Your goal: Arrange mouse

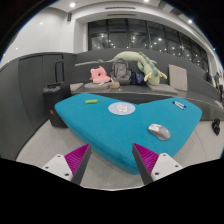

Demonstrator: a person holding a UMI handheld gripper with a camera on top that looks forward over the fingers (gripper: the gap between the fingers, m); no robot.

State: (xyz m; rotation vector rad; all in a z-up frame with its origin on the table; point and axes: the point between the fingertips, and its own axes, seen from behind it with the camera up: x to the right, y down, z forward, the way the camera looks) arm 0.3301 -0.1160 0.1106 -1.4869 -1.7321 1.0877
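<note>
We hold the tongs open and empty, fingers spread wide above the near edge of the teal table. This stance keeps the approach path clear. The mouse rests on the table just beyond the right finger, untouched. Farther left lies a round white disc. Plush toys sit on a far surface, well apart. We judge the grasp not yet begun.
</note>
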